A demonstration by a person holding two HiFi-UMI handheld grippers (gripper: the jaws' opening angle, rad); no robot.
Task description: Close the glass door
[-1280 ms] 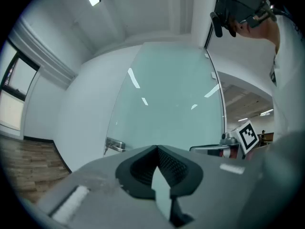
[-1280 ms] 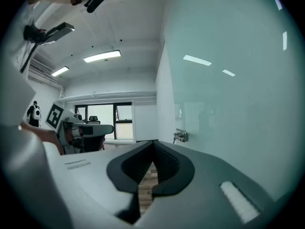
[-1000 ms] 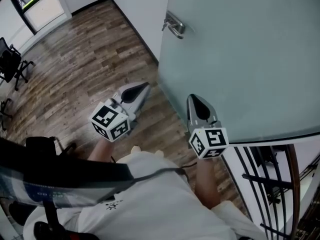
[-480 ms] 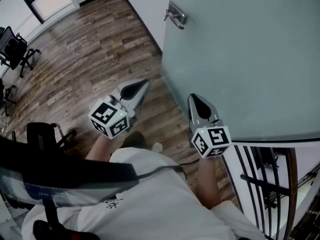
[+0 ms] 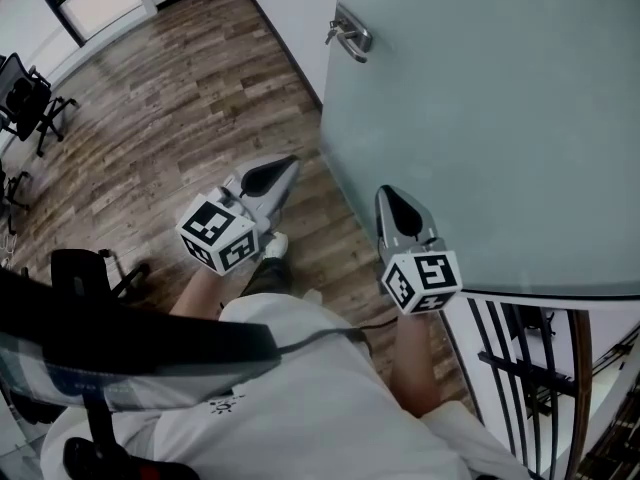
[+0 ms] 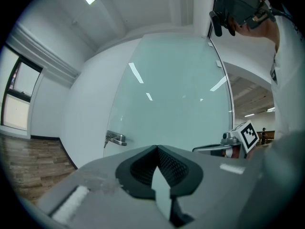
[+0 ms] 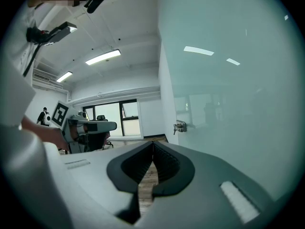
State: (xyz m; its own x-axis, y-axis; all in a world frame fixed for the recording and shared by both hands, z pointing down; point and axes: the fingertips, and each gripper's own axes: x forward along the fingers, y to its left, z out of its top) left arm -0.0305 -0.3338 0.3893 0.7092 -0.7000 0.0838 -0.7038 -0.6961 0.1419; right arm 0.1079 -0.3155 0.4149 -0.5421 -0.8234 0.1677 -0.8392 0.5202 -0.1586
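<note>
Not much done yet, as far as I can tell. The glass door (image 5: 480, 118) stands swung out over the right side of the wooden floor (image 5: 170, 118), clear of the white wall (image 5: 270, 8) at the floor's far edge, so I'd say the whole push is left. It's an upright frosted pane with its long axis vertical. Its free edge points away from me, and the handle (image 5: 350, 36) on it sticks out toward the open floor. The right gripper (image 5: 386, 194) is pinched closed and empty, just beside the glass; I can't tell if it's touching. The left gripper (image 5: 290, 164) is also closed on nothing, out over the floor.
</note>
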